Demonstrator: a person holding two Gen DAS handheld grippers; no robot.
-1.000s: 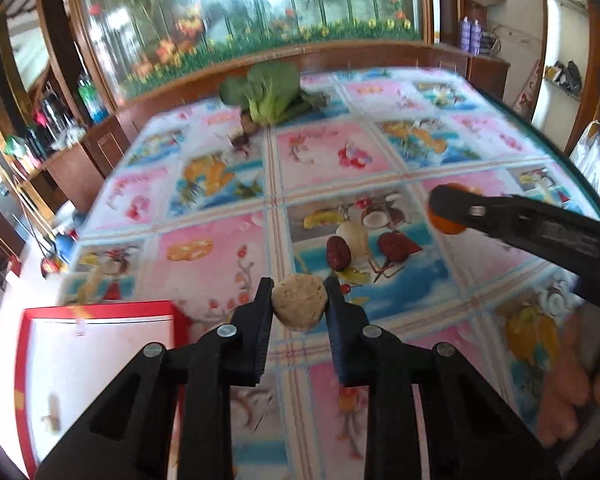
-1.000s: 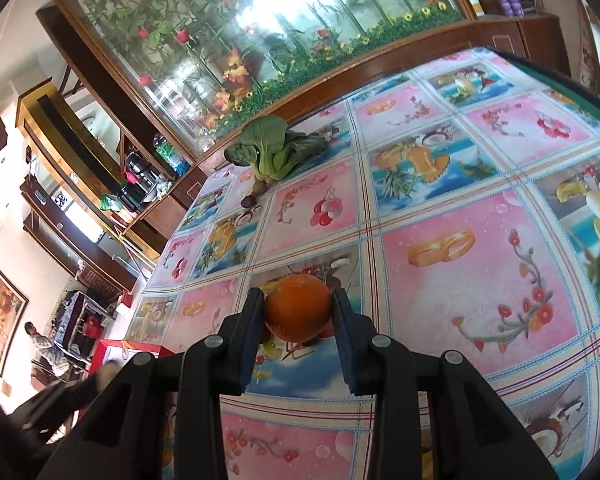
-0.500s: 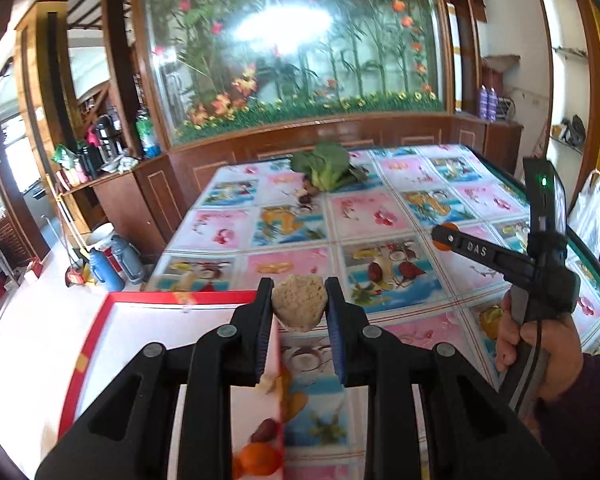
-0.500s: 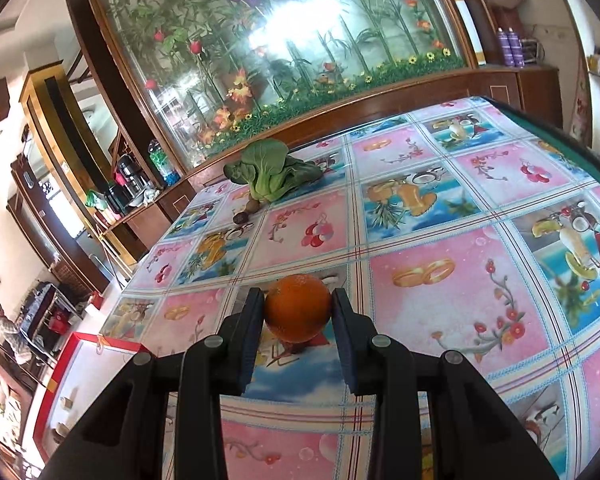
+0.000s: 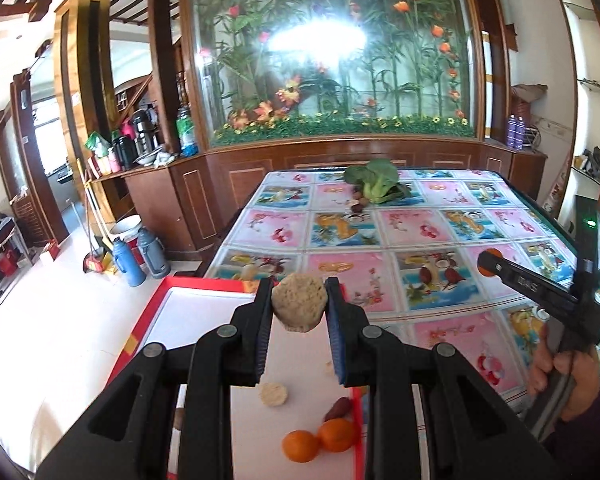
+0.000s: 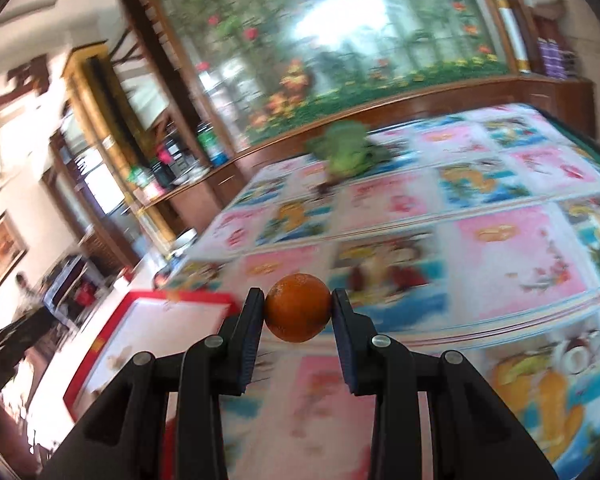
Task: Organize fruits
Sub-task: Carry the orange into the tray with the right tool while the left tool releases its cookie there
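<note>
We see a pale, rough, pitted fruit (image 5: 299, 307) raised above the red-rimmed white tray (image 5: 204, 312). On the tray lie two oranges (image 5: 318, 442) touching each other, a small reddish fruit (image 5: 337, 409) just beside them, and a pale round piece (image 5: 273, 393). A third orange (image 6: 298, 307) is held above the patterned tablecloth (image 6: 500, 248).

We see bright daylight glaring off the glass panel (image 5: 320, 40); the right wrist view smears with blur (edges bend).
</note>
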